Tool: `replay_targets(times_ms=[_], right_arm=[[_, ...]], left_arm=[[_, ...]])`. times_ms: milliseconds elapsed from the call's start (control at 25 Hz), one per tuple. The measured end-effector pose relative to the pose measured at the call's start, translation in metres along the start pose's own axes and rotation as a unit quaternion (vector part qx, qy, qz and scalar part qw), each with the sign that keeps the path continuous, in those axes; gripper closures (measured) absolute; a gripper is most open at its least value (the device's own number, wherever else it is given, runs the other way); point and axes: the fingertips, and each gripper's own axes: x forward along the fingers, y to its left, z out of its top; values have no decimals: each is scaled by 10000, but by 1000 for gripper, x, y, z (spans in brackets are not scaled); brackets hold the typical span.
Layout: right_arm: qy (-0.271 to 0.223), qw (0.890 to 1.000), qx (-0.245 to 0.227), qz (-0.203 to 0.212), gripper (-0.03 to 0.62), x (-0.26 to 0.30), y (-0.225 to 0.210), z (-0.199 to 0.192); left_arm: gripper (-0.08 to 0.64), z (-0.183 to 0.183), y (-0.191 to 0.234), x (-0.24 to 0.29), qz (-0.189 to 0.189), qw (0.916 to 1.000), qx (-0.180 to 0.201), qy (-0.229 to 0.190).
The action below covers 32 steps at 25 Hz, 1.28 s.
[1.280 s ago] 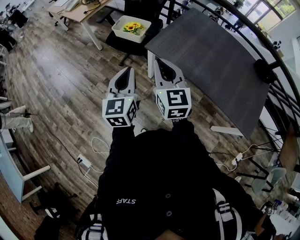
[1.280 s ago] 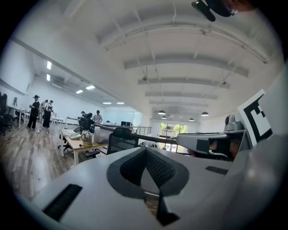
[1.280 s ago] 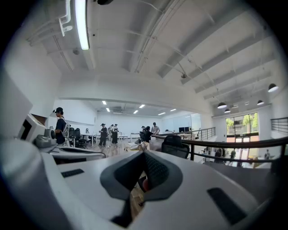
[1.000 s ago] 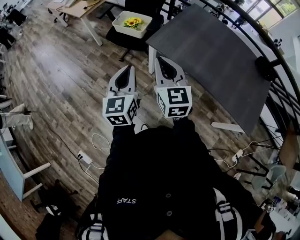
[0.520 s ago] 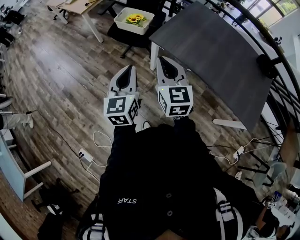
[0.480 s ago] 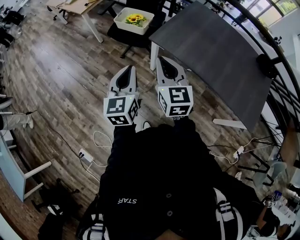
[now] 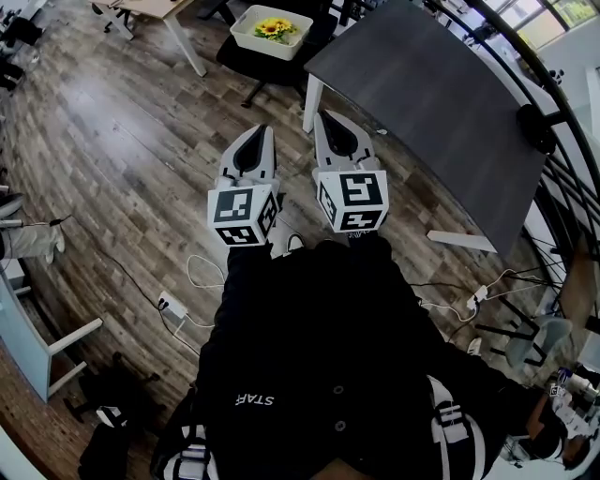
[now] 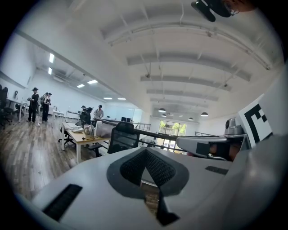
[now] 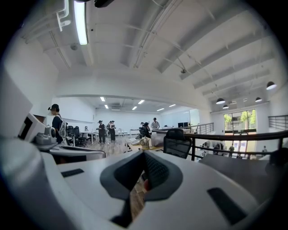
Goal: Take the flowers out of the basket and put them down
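A white basket (image 7: 265,49) with yellow sunflowers (image 7: 277,28) rests on a black office chair (image 7: 246,73) at the top of the head view, far beyond both grippers. My left gripper (image 7: 255,133) and right gripper (image 7: 328,116) hang side by side over the wooden floor, pointing towards the basket. Both are shut with nothing between the jaws. The left gripper view shows my left gripper (image 8: 144,152) with its pads together, and the right gripper view shows the same for my right gripper (image 9: 145,156). The basket does not show in either gripper view.
A dark grey table (image 7: 441,103) stands to the right of the basket, its white leg (image 7: 307,103) just ahead of my right gripper. A wooden desk (image 7: 159,7) stands at the top left. Cables and a power strip (image 7: 169,305) lie on the floor. A railing (image 7: 562,159) runs along the right.
The basket has drifted up and slightly right in the head view, and the table edge has come nearer to the right gripper. Both grippers stay shut and side by side.
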Motion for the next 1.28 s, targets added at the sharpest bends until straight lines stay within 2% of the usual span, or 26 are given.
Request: replay_targets(times_ms=[280, 720, 1000, 1280], right_arm=[[124, 9999, -90, -18, 580, 3, 3, -4], [424, 9990, -107, 37, 580, 29, 11, -32], [558, 9984, -4, 26, 580, 75, -18, -48], [588, 9982, 51, 105, 580, 172, -69, -46]], left_arm=[[560, -2, 1, -1, -56, 10000, 10, 35], [560, -25, 28, 9, 6, 9995, -121, 278], [560, -39, 44, 55, 40, 9989, -183, 439], [560, -29, 85, 151, 212, 9987, -231, 398]])
